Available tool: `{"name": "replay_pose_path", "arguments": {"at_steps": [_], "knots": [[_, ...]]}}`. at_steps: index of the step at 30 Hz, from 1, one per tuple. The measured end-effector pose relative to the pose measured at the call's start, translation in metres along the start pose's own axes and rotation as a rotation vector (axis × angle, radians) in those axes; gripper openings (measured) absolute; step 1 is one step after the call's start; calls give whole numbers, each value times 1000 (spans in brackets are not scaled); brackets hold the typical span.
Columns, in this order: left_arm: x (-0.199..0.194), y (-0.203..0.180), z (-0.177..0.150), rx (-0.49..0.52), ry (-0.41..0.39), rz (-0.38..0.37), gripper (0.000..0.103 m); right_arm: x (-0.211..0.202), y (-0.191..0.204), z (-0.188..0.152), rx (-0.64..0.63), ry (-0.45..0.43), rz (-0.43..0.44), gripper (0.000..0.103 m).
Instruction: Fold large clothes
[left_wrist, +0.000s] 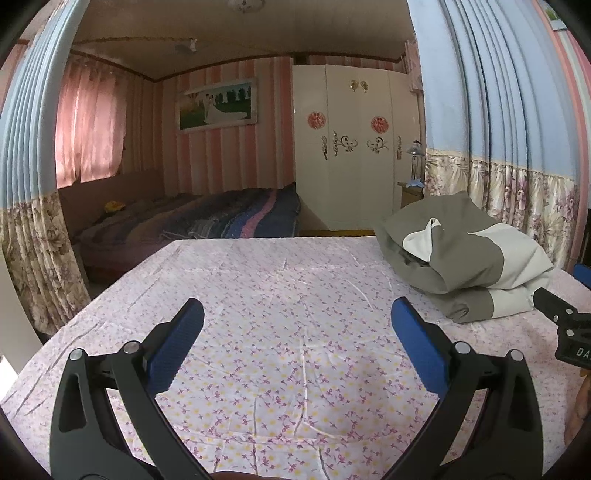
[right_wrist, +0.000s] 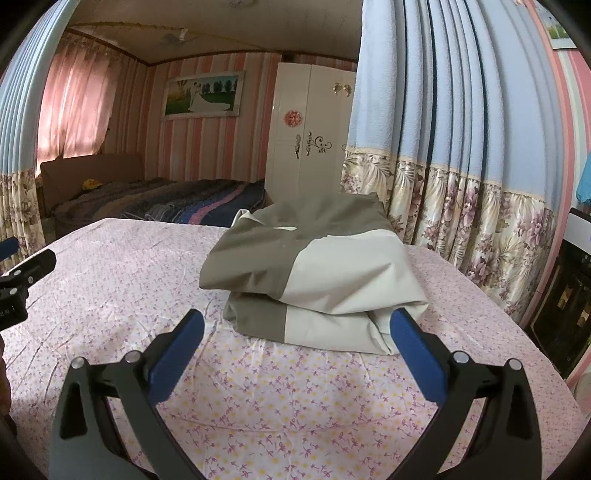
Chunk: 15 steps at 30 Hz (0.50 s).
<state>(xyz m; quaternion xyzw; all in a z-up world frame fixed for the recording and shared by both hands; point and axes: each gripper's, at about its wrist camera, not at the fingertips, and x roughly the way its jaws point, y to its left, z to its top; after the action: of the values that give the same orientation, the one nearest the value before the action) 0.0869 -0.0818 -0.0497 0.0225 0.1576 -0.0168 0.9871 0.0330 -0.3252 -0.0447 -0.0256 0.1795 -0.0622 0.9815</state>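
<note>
Pink-striped walls, a white wardrobe (left_wrist: 354, 147) and a far bed (left_wrist: 207, 218) stand behind the surface (left_wrist: 280, 332), which is covered by a cloth with small flowers. On it lies a folded grey and cream garment (right_wrist: 317, 280), toward the right side near the blue curtain (right_wrist: 461, 110). The left gripper (left_wrist: 297, 317) hovers over bare cloth, fingers (left_wrist: 177, 347) spread apart and empty. The right gripper (right_wrist: 297, 325) faces the garment, fingers also apart, holding nothing; its right finger (right_wrist: 417, 358) overlaps the garment's near corner.
</note>
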Motion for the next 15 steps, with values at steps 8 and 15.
{"name": "replay_pose_path", "arguments": {"at_steps": [8, 15], "knots": [[-6, -3, 1, 25, -45, 25, 100, 0, -1, 0, 0, 1, 0, 101], [-2, 2, 1, -2, -5, -27, 100, 0, 0, 0, 1, -2, 2, 101]]}}
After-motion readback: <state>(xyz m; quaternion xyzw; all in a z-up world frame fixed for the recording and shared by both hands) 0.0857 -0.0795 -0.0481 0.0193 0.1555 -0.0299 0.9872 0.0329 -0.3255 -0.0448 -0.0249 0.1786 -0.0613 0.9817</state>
